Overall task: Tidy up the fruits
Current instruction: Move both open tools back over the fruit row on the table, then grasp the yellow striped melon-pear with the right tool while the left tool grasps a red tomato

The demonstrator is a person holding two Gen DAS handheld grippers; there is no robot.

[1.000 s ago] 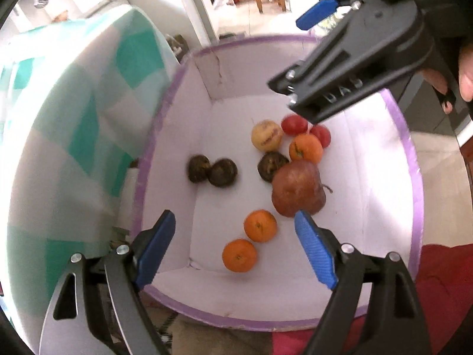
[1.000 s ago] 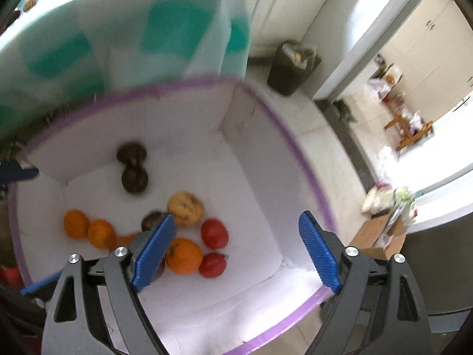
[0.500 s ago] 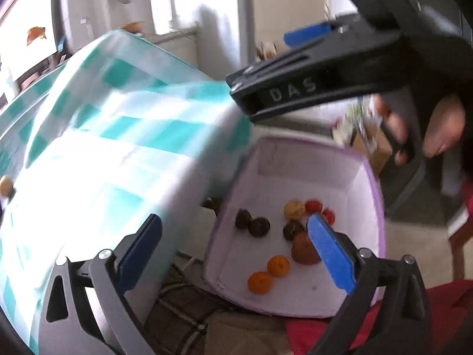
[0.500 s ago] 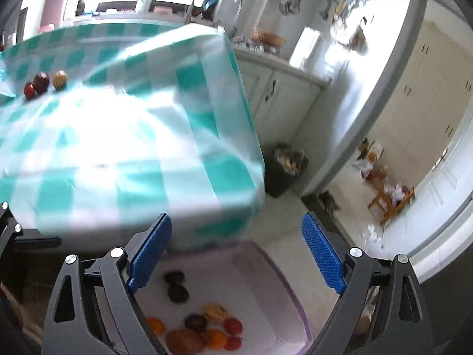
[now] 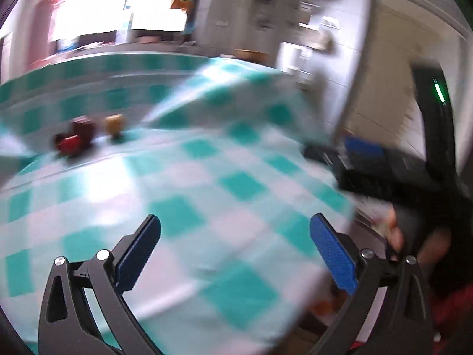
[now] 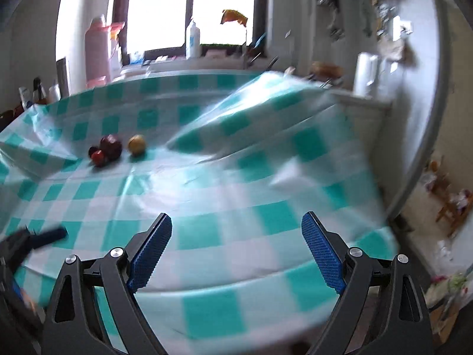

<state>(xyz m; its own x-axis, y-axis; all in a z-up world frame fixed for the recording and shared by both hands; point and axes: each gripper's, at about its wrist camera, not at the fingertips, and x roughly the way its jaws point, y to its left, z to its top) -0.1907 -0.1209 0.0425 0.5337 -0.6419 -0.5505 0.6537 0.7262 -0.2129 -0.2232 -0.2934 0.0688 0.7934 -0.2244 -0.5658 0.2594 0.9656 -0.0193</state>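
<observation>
On the table with the teal checked cloth (image 6: 207, 227) lie a small group of fruits: a dark red apple (image 6: 111, 145), a small red fruit (image 6: 98, 156) and a yellowish round fruit (image 6: 136, 144). They also show blurred in the left wrist view: the dark apple (image 5: 84, 130), the red fruit (image 5: 68, 145), the yellow fruit (image 5: 114, 122). My left gripper (image 5: 235, 251) is open and empty above the cloth. My right gripper (image 6: 236, 251) is open and empty above the near table edge; it also appears at right in the left wrist view (image 5: 363, 162).
A raised fold of the cloth (image 6: 260, 109) runs across the table's back right. Bottles and containers (image 6: 97, 50) stand on the windowsill behind. The table edge drops off at the right toward the floor (image 6: 428, 236). The fruit box is out of view.
Both grippers have lifted from over the white box of fruit on the floor and swung up to face the tabletop. The box has left both views; the fruits on the table are now ahead.
</observation>
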